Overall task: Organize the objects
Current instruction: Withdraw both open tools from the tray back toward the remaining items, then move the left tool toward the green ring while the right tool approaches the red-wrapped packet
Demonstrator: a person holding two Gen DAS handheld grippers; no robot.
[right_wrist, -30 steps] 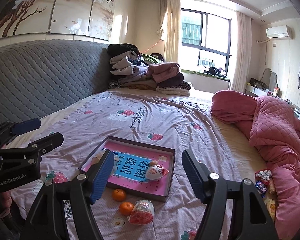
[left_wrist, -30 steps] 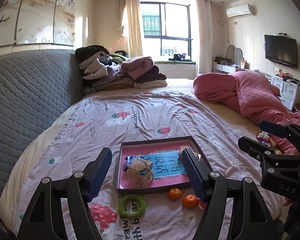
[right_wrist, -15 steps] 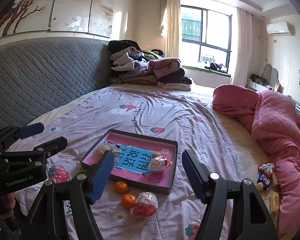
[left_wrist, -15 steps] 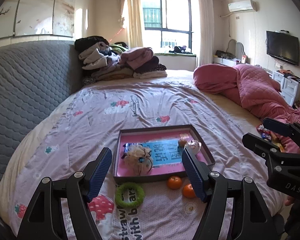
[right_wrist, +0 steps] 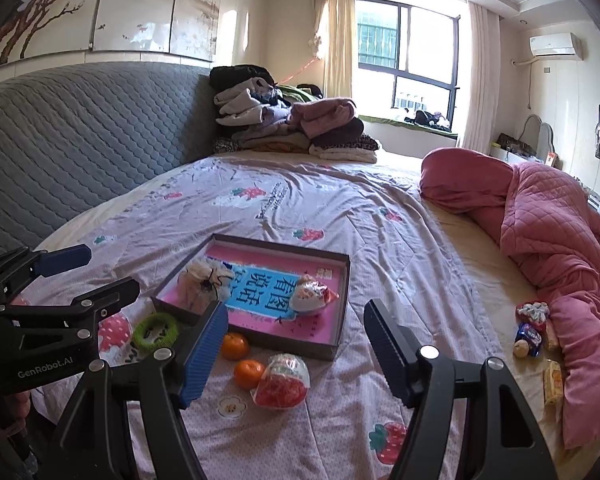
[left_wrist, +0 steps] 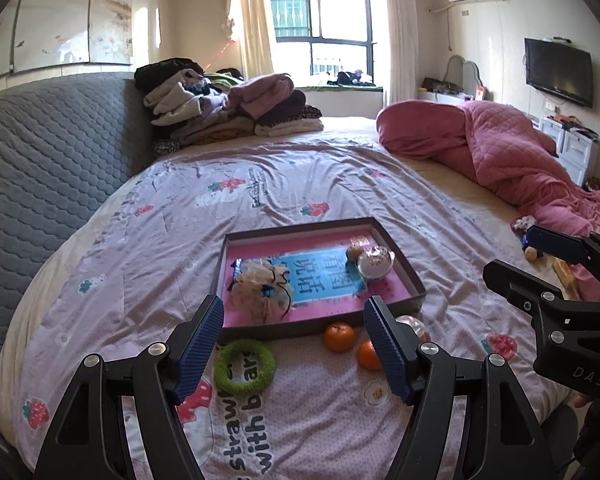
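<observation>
A shallow brown box (left_wrist: 412,280) (right_wrist: 342,300) with a pink and blue lining lies on the bed. In it are a cream mesh pouch (left_wrist: 260,286) (right_wrist: 204,280) and a wrapped snack (left_wrist: 374,262) (right_wrist: 310,296). In front of it lie a green ring (left_wrist: 244,364) (right_wrist: 156,330), two oranges (left_wrist: 339,336) (right_wrist: 249,373) and a clear packet with red contents (right_wrist: 282,382). My left gripper (left_wrist: 294,344) is open and empty above the ring and oranges. My right gripper (right_wrist: 296,348) is open and empty above the packet.
A crumpled pink quilt (left_wrist: 500,148) (right_wrist: 548,216) lies at the right with small snacks (right_wrist: 534,330) beside it. Folded clothes (left_wrist: 224,108) (right_wrist: 288,124) are piled at the far end. A grey padded headboard (left_wrist: 44,152) lines the left side.
Both grippers have pulled back and tilted slightly, so the box and the loose items now sit lower and nearer in both views. Both stay open and empty.
</observation>
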